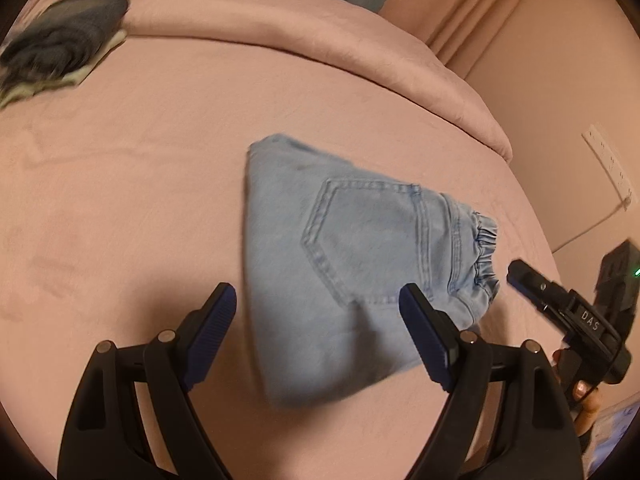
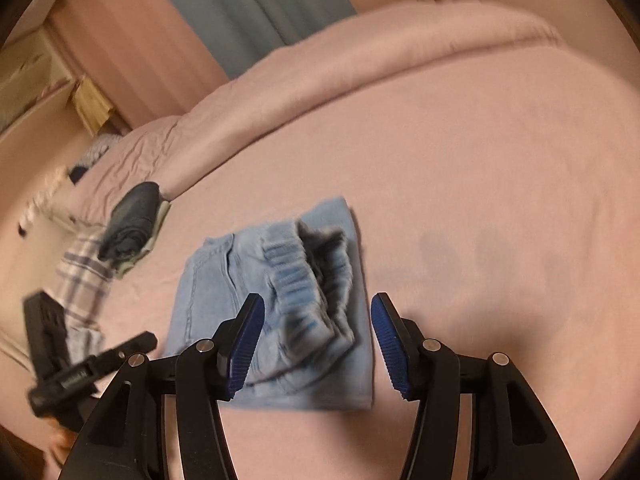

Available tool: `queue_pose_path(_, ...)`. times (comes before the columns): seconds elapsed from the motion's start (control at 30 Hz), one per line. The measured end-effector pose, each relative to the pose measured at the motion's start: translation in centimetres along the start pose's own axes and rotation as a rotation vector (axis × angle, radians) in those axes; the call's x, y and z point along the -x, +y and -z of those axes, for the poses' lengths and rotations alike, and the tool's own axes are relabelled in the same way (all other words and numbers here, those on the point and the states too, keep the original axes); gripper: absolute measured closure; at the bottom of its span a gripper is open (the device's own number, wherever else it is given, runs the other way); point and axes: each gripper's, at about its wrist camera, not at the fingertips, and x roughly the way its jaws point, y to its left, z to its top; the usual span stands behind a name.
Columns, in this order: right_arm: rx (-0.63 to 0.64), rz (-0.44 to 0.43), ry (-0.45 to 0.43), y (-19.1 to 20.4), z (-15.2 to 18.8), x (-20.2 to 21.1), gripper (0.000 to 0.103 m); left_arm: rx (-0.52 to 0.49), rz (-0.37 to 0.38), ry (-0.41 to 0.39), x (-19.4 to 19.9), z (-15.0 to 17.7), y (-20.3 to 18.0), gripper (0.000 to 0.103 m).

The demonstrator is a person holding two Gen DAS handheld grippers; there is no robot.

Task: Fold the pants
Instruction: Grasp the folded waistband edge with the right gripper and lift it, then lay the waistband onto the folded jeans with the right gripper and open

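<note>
Light blue jeans (image 1: 352, 264) lie folded into a compact bundle on the pink bed (image 1: 140, 200), back pocket up, elastic waistband to the right. My left gripper (image 1: 320, 308) is open and empty, hovering just above the bundle's near edge. In the right wrist view the same jeans (image 2: 280, 300) lie with the waistband facing me. My right gripper (image 2: 318, 324) is open and empty just above the waistband. The right gripper also shows in the left wrist view (image 1: 560, 300); whether it is open cannot be told there. The left gripper shows blurred at the right wrist view's left edge (image 2: 92, 364).
A dark folded garment on a pale cloth (image 1: 68, 36) sits at the bed's far left, also in the right wrist view (image 2: 132, 224). A plaid cloth (image 2: 80, 280) lies beside it. A rolled pink duvet (image 1: 280, 28) runs along the back. A power strip (image 1: 608, 164) lies right.
</note>
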Motion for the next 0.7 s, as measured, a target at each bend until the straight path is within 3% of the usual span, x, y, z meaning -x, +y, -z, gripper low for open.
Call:
queue_pose_path(0.2, 0.164, 0.047, -0.044, 2.6, -2.2, -1.4, 0.046, -0.102, -0.032, 0.032, -2.3, -0.3, -2.2, 0.019)
queue_pose_path(0.4, 0.235, 0.086, -0.024, 3.2, -3.7, -3.9, 0.046, -0.152, -0.056, 0.074, -4.2, 0.3, -2.6, 0.019)
queue_pose_path(0.5, 0.235, 0.131, 0.032, 2.6, -3.9, -5.6, 0.046, -0.159, -0.052, 0.092, -4.8, 0.3, -2.3, 0.019)
queue_pose_path(0.63, 0.152, 0.116, 0.103, 0.8, -4.5, -7.1, 0.045, -0.156, -0.039, 0.105, -5.4, 0.1, -2.1, 0.019)
queue_pose_path(0.7, 0.124, 0.118, 0.12, -0.1, -4.7, -7.7, 0.039, -0.153, -0.032, 0.101, -5.3, -0.1, -2.1, 0.019)
